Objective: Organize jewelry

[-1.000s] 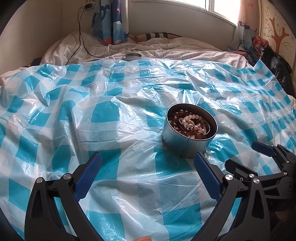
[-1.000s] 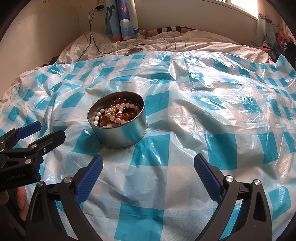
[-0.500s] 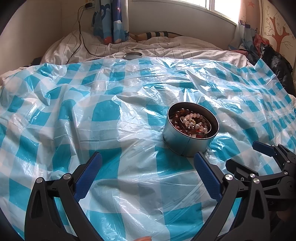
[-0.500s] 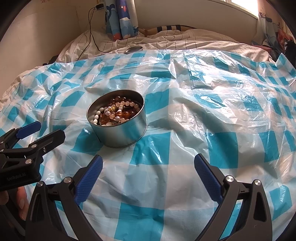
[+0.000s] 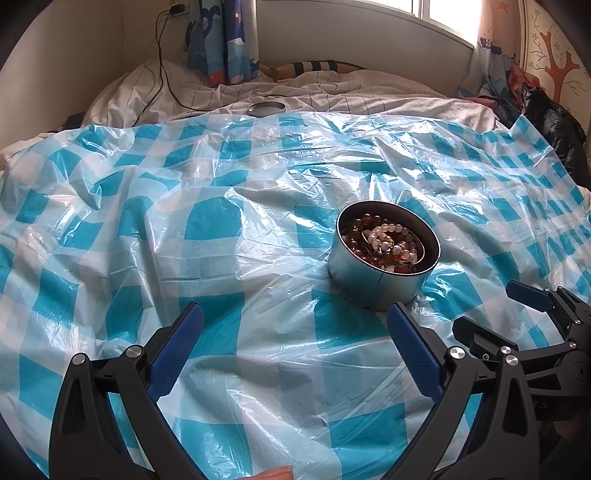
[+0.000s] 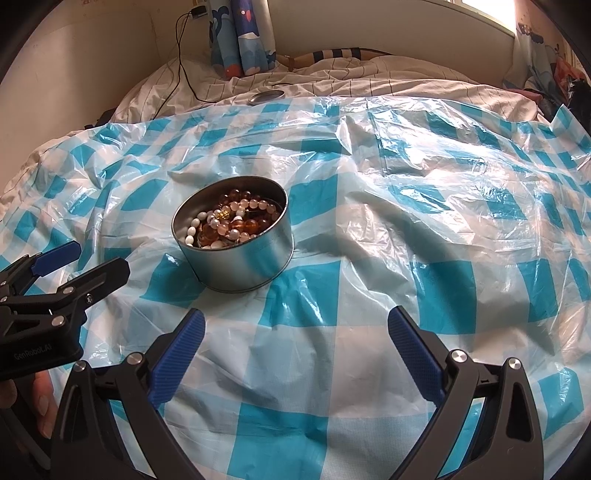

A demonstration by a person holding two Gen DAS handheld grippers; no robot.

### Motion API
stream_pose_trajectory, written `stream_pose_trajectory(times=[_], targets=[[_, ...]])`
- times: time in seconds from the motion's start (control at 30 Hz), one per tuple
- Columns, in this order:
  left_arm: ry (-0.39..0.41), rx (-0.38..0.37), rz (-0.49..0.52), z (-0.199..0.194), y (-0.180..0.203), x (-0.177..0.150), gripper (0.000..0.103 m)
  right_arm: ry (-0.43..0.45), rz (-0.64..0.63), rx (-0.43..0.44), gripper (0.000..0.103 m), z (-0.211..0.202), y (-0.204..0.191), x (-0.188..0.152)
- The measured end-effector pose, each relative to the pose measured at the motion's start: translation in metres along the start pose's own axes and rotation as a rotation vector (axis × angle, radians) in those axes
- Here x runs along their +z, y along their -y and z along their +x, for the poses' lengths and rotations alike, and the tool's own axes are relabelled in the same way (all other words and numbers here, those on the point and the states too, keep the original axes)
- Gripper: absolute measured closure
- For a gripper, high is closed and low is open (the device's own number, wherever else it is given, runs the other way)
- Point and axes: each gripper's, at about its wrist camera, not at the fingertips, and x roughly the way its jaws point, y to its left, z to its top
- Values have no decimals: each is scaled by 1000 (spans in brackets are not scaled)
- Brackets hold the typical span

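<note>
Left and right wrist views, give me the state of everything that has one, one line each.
Round tin: open, upright on the checked plastic sheet, holding beaded jewelry.
Tin lid: off, lying on the bedding beyond the sheet.
Left tongs: open, empty.
Right tongs: open, empty.
Cable: plugged in at the wall.

A home bedroom: a bed with rumpled white striped bedding (image 5: 332,88), cartoon-printed blue curtains (image 5: 221,37), a sunlit window (image 5: 443,11).
</note>
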Motion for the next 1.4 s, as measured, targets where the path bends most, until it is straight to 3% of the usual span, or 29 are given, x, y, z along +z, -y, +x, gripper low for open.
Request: stream_pose_trajectory(times=[0.87,1.0,1.1,1.23,1.4], targets=[[-20,3,-1,5,-2,-2,8,-5,-1,-1,8,2,-1,-2],[-37,-71,-42,9,-8,-3,8,-10,1,6,8,5,-2,-5],[14,-146,-71,1,-12,-8,8,-15,5,10,8,6,-1,-5],[69,-88,-22,-13,-11,-12,8,-19,10,15,8,5,0,-4],[-30,-42,-7,-7,-14,-12,8,-26,8,11,8,6,1,-4]])
